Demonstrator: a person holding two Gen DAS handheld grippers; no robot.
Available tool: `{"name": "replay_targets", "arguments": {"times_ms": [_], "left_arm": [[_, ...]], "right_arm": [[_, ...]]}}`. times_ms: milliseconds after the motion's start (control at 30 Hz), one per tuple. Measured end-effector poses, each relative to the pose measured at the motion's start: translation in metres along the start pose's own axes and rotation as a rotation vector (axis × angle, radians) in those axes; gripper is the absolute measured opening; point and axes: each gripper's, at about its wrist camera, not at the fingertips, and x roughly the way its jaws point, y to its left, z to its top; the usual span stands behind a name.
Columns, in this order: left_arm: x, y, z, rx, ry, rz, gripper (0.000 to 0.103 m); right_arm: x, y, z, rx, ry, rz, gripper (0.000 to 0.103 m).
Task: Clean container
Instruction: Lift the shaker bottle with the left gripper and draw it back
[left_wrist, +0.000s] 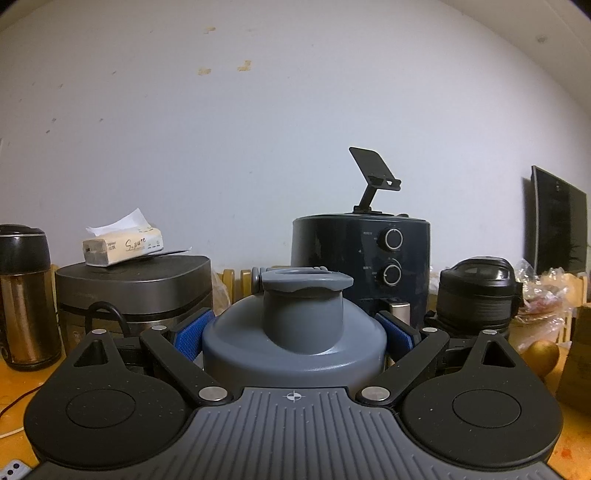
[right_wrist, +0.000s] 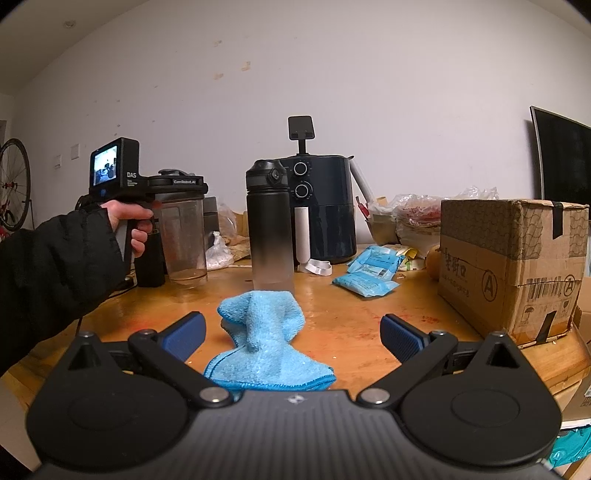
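Left wrist, grip: my left gripper (left_wrist: 293, 332) is pinched around the container (left_wrist: 293, 332) just under its grey lid (left_wrist: 301, 302); both blue pads (left_wrist: 192, 334) press its sides.
Left wrist, backdrop: an air fryer (left_wrist: 360, 266) stands behind, a tissue pack (left_wrist: 123, 245) sits on a cooker at left, and a black bottle (left_wrist: 476, 295) stands at right.
Right wrist, tool: my right gripper (right_wrist: 291, 334) is spread wide and holds nothing.
Right wrist, cloth: the blue cloth (right_wrist: 264, 338) lies bunched on the table (right_wrist: 351, 314), between the fingers but untouched by them.
Right wrist, container: the clear container (right_wrist: 183, 236) stands at far left on the table, with the left gripper clamped at its top and a person's hand (right_wrist: 129, 221) on the handle.
Right wrist, clutter: a cardboard box (right_wrist: 513, 266) sits at right, well apart from the cloth.
Progress: I judge this an early stage; the container is secured, the lid is on, and the cloth is not yet picked up.
Left to do: take up the cloth, open the container if the inside needs it, and wipe.
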Motion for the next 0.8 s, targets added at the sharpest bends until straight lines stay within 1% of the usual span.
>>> {"name": "replay_targets", "arguments": {"times_ms": [800], "left_arm": [[-0.039,0.002,0.002,-0.003,0.006,-0.016,0.094]], "right_arm": [[-0.002,0.007,-0.001,-0.008,-0.006,0.020,0.103]]}}
